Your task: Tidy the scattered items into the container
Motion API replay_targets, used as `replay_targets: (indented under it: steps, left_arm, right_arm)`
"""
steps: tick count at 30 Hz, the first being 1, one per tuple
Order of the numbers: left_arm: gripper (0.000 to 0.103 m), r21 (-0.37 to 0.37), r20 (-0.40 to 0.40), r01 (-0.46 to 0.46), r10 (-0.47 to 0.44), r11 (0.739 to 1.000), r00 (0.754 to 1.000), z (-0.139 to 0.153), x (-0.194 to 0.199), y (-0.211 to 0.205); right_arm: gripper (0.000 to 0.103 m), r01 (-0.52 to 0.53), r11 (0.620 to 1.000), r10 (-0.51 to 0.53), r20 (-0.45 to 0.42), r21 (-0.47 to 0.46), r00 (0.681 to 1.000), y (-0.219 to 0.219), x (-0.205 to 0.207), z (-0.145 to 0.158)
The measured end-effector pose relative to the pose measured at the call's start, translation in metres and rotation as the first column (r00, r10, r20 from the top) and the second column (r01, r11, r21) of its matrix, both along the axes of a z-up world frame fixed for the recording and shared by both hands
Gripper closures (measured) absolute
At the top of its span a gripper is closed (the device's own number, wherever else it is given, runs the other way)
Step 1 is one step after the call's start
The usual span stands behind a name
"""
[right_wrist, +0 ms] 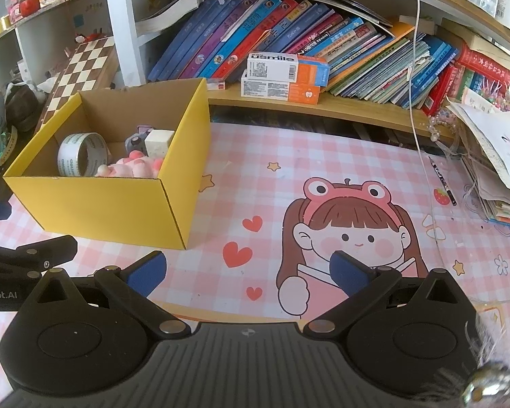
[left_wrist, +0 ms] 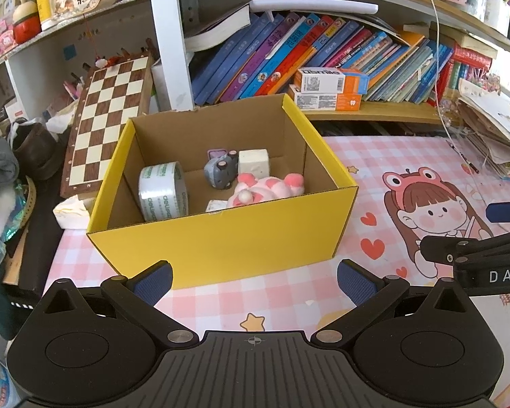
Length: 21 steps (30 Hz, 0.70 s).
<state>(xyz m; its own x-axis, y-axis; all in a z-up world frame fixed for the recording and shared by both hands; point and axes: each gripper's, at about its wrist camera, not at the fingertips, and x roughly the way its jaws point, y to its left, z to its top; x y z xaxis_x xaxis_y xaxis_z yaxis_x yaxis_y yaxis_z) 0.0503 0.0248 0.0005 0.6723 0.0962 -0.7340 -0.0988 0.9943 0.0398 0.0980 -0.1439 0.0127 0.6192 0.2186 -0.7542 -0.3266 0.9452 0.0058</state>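
Observation:
A yellow cardboard box (left_wrist: 221,244) stands on the pink checked mat; it also shows in the right wrist view (right_wrist: 95,204). Inside lie a roll of clear tape (left_wrist: 163,190), a grey toy figure (left_wrist: 221,170), a white block (left_wrist: 253,163) and a pink plush (left_wrist: 268,187). The tape (right_wrist: 81,153) and plush (right_wrist: 136,168) show in the right wrist view too. My left gripper (left_wrist: 255,282) is open and empty just in front of the box. My right gripper (right_wrist: 248,272) is open and empty over the mat, right of the box.
A chessboard (left_wrist: 105,119) leans behind the box on the left. Books (left_wrist: 289,54) and toothpaste boxes (left_wrist: 326,90) fill the shelf behind. A paper stack (right_wrist: 493,156) and a pencil (right_wrist: 442,180) lie at the right. Clutter sits off the mat's left edge.

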Motion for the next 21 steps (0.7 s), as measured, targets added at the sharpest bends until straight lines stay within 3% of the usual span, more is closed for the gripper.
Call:
replay_targets:
  steps: [10,21]
  left_arm:
    - [0.0,-0.004,-0.017,-0.002,0.002,1.0,1.0,-0.0031,0.0006,0.0006]
    - [0.0,-0.062,-0.015,0.011,-0.012,0.998,1.0,-0.0041,-0.002,0.0035]
  right_arm:
    - [0.0,-0.001,1.0,0.001,-0.001,0.002,1.0,0.001,-0.0016,-0.0013]
    - [0.0,-0.002,1.0,0.002,-0.011,-0.003,1.0,0.0,-0.0028,-0.004]
